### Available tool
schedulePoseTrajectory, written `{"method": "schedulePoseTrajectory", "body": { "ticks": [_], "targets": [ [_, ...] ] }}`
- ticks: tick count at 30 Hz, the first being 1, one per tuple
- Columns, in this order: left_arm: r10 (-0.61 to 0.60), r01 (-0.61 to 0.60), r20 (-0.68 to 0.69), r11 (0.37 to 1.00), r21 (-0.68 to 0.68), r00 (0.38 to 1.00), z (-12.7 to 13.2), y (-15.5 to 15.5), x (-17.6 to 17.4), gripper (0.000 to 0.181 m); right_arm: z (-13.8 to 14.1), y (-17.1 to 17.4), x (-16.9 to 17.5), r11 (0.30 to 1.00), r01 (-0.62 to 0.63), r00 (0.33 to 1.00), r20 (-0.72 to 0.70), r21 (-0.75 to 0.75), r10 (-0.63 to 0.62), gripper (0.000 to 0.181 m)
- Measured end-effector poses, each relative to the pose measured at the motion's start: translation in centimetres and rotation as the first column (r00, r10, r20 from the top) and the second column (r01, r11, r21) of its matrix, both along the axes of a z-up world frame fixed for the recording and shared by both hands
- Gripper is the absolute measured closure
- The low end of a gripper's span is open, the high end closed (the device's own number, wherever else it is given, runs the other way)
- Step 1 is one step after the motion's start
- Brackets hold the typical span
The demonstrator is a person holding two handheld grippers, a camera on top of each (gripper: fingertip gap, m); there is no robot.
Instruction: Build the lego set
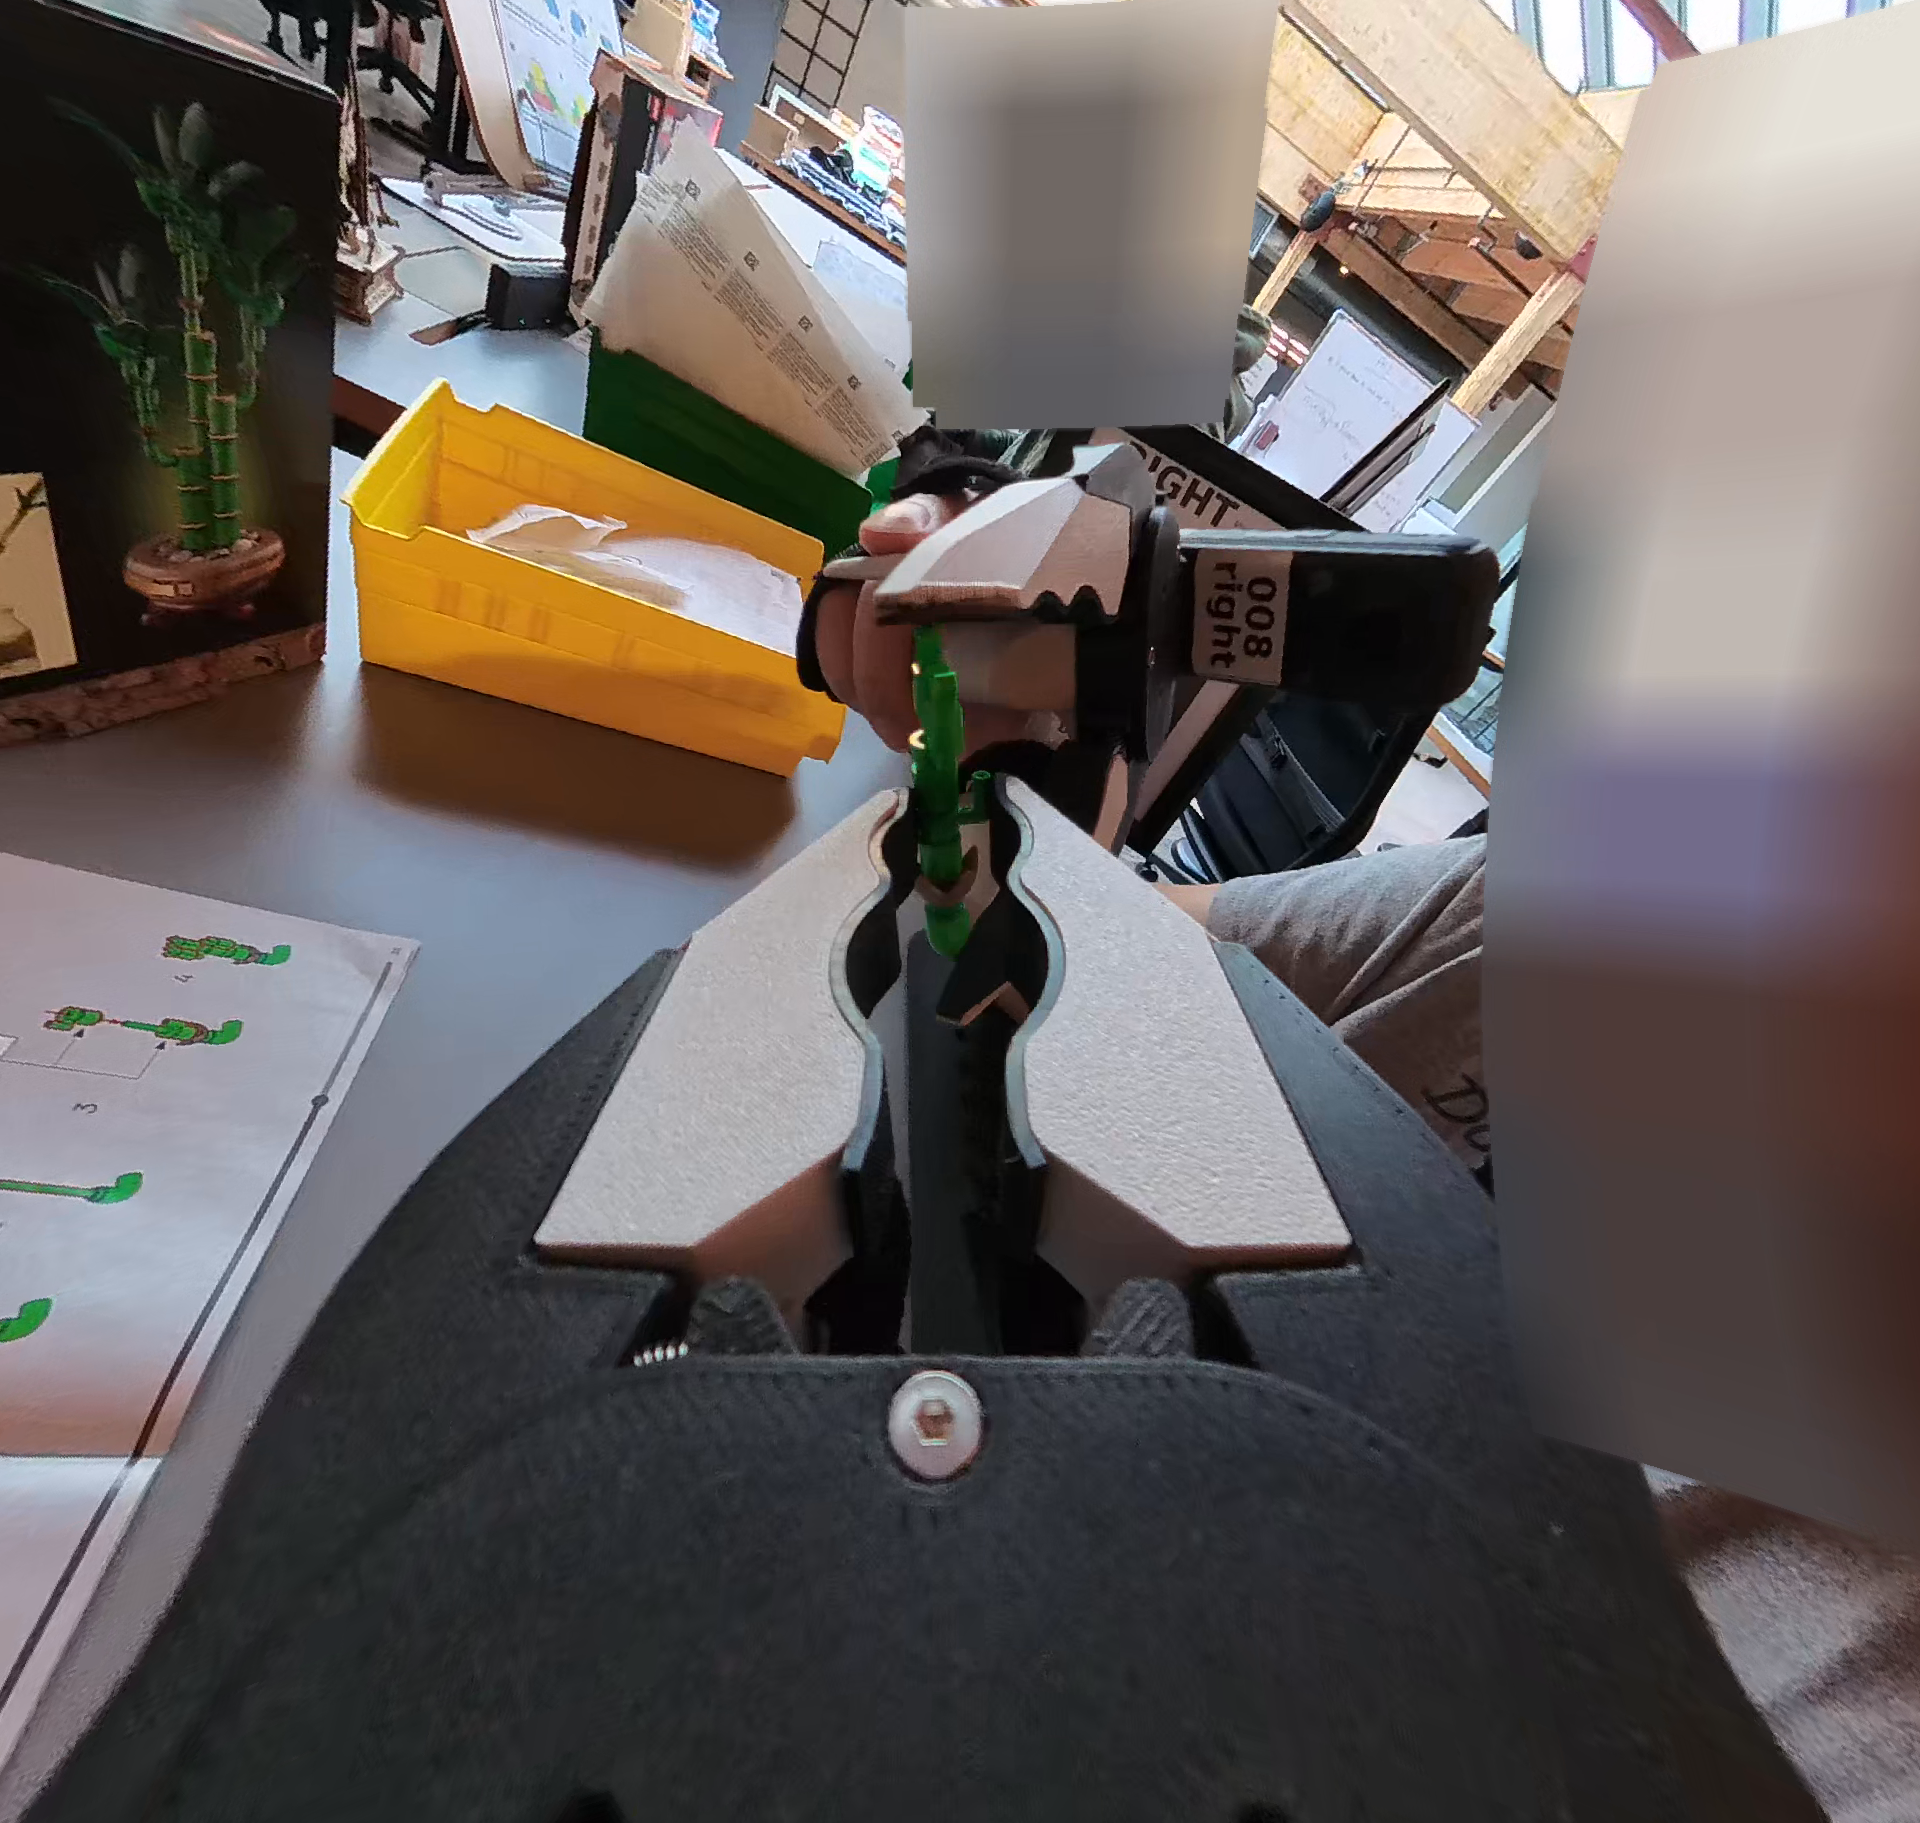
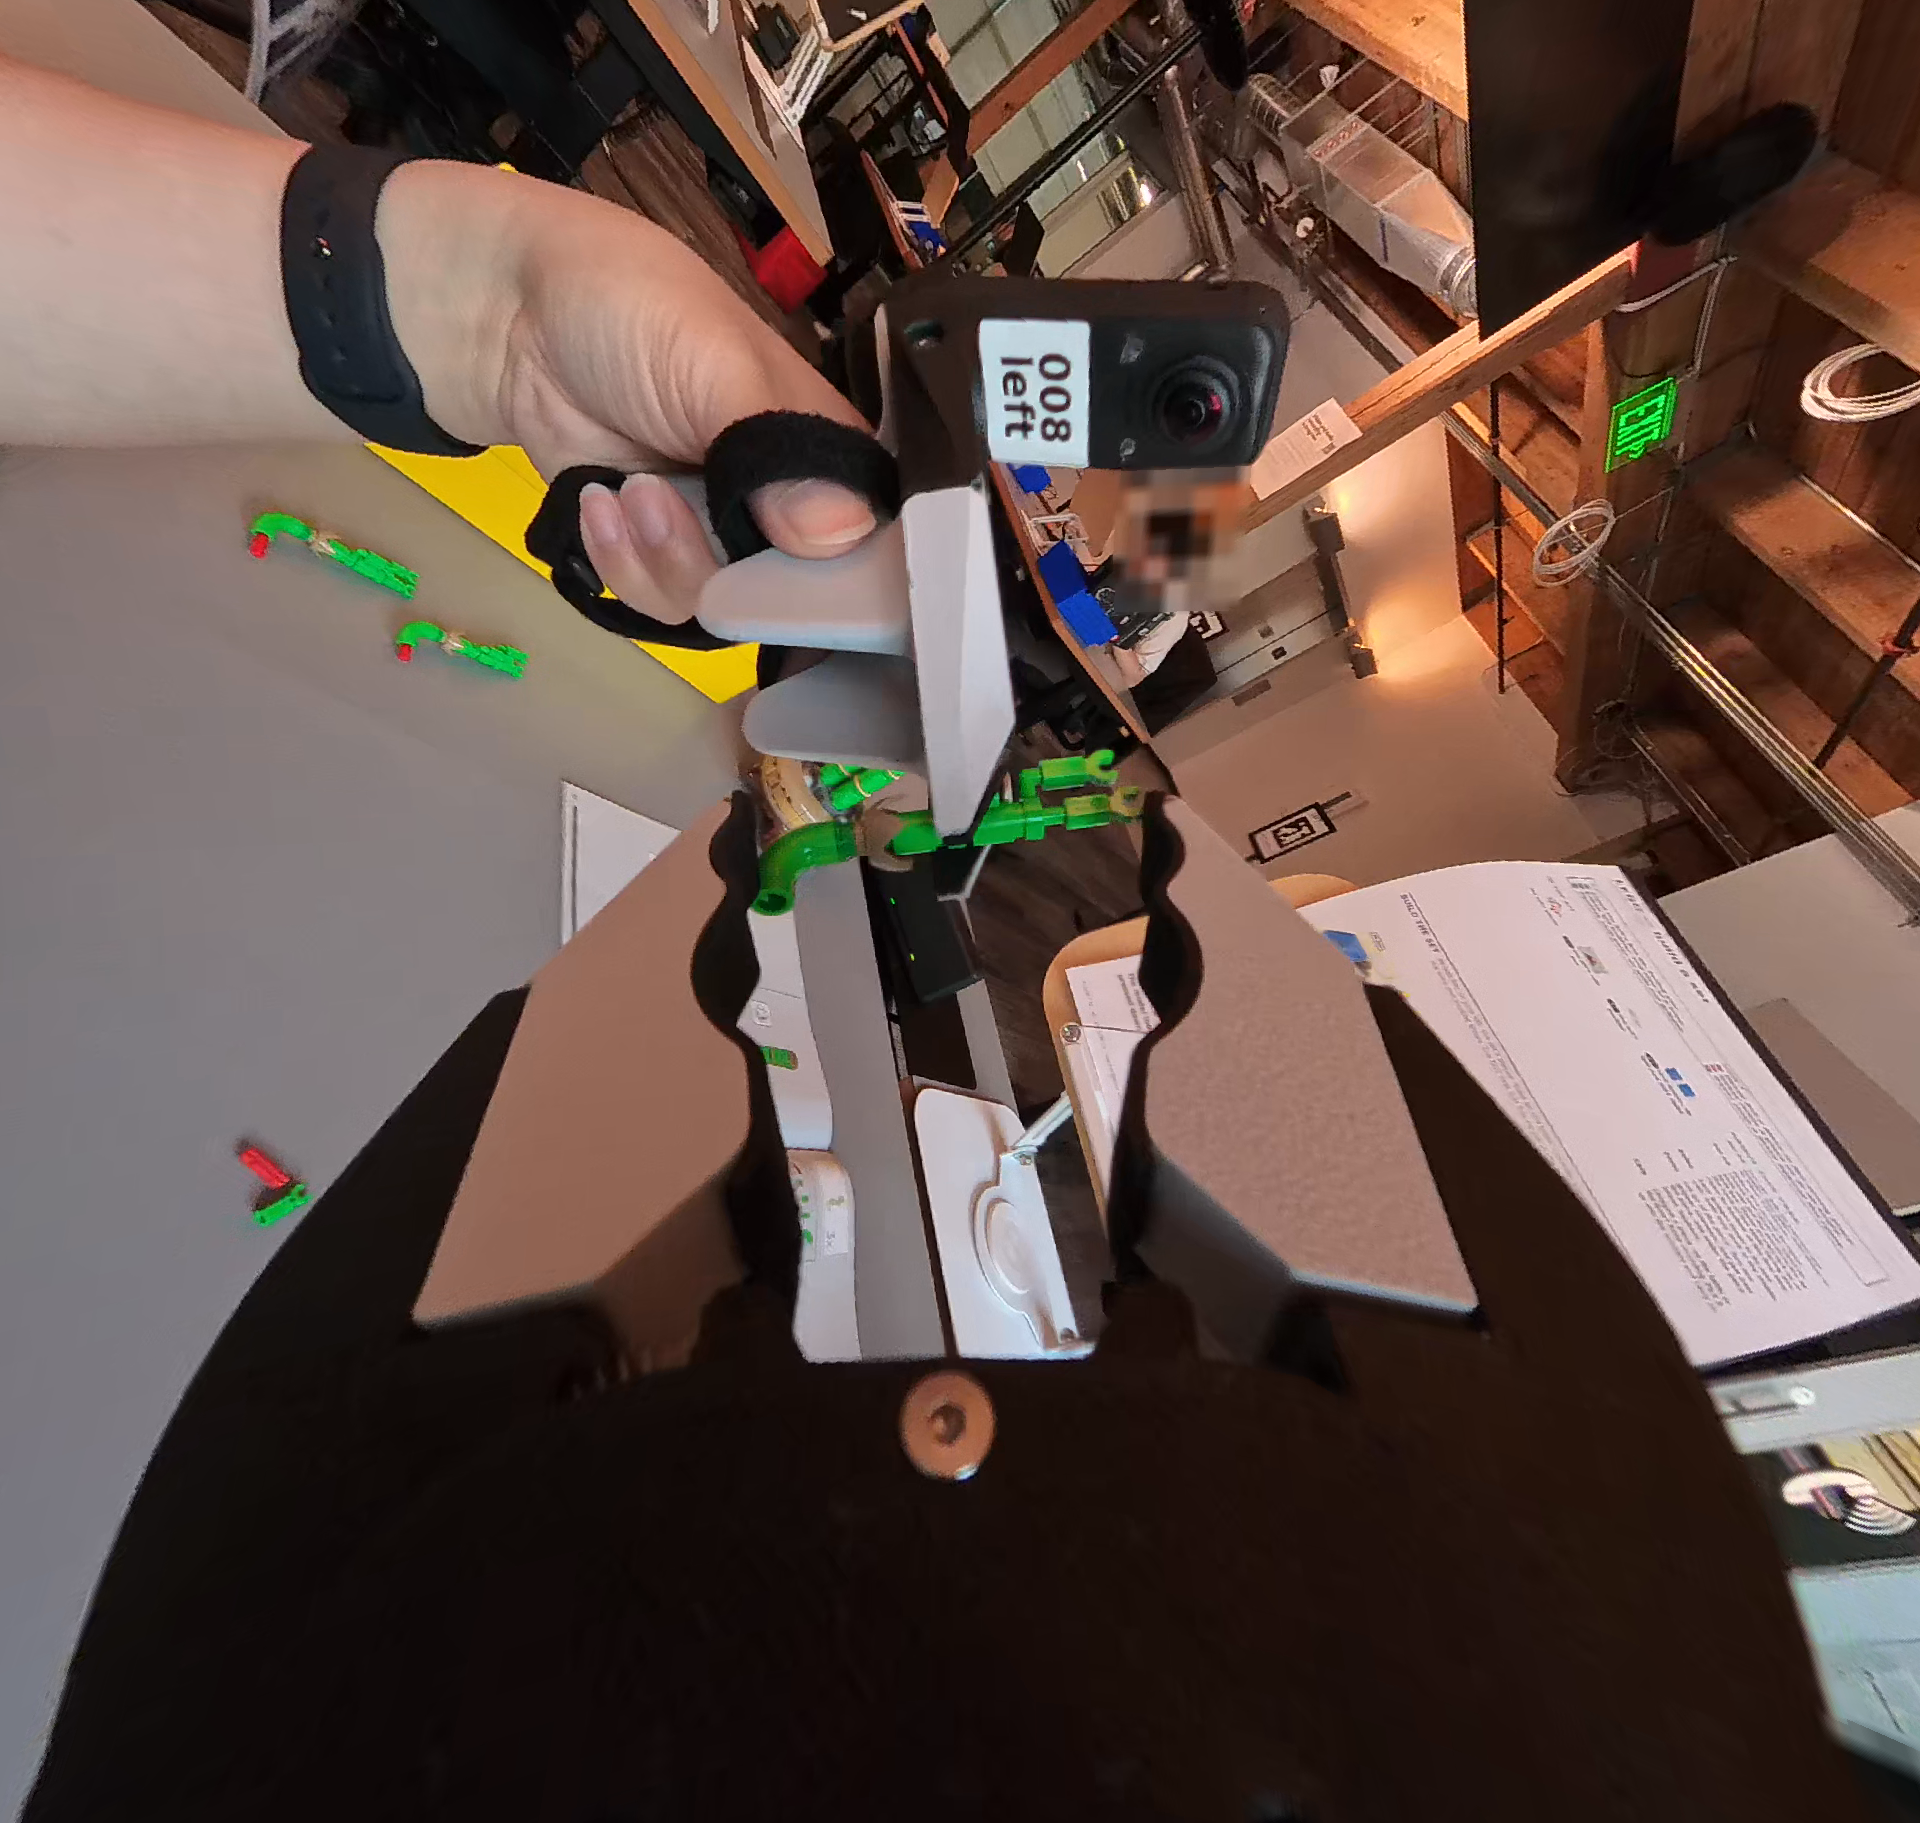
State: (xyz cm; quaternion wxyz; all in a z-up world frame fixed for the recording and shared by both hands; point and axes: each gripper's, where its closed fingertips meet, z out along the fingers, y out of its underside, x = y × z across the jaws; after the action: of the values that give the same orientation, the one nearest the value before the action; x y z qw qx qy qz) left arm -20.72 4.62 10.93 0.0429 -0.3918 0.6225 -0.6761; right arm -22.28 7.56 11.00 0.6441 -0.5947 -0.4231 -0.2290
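A green lego stalk (image 1: 938,786) with a tan ring and a curved elbow end (image 2: 795,864) is held in the air between both grippers. My left gripper (image 1: 943,817) is shut across the stalk's middle; in the right wrist view it comes in from above (image 2: 961,817). My right gripper (image 2: 940,838) has its jaws wide apart, with the stalk lying lengthwise between them. One fingertip (image 1: 935,610) presses on the stalk's top end and the other (image 1: 982,994) sits at the elbow end.
A yellow bin (image 1: 582,620), the black lego box (image 1: 156,371) and the open instruction booklet (image 1: 156,1098) are on the grey table. Two loose green stalk pieces (image 2: 332,552) (image 2: 462,646) and small red and green parts (image 2: 270,1186) lie on it. My left and right fingertips are right by each other.
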Motion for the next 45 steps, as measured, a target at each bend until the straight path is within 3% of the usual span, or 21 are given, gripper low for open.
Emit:
{"method": "schedulePoseTrajectory", "body": {
  "ticks": [13, 16, 25, 36, 45],
  "targets": [
    [-0.012, 0.012, -0.028, 1.000, -0.008, 1.000, -0.3, -0.2, 0.0, 0.169, -0.1, -0.2, -0.1, 1.000, -0.008, 1.000, 0.001, -0.019, 0.008, 0.110],
    [-0.016, 0.016, -0.029, 1.000, -0.018, 0.999, -0.3, -0.2, 0.0, 0.169, 0.5, -0.8, -0.4, 0.999, -0.042, 0.998, -0.050, -0.023, 0.041, 0.118],
    [-0.019, 0.020, -0.032, 1.000, 0.012, 0.999, -0.6, -0.5, 0.0, 0.170, 0.0, -0.4, 0.3, 0.998, -0.005, 0.999, -0.051, -0.061, 0.001, 0.122],
    [-0.024, 0.024, -0.042, 1.000, 0.001, 0.999, -0.6, -0.4, -0.1, 0.169, -1.4, 0.0, -0.1, 0.993, 0.035, 0.999, 0.025, -0.111, -0.033, 0.095],
    [0.020, -0.018, -0.074, 1.000, 0.025, 0.997, -1.3, 0.0, 0.5, 0.170, -1.9, 1.0, 1.0, 0.982, 0.164, 0.981, 0.118, -0.095, -0.153, 0.096]
  ]
}}
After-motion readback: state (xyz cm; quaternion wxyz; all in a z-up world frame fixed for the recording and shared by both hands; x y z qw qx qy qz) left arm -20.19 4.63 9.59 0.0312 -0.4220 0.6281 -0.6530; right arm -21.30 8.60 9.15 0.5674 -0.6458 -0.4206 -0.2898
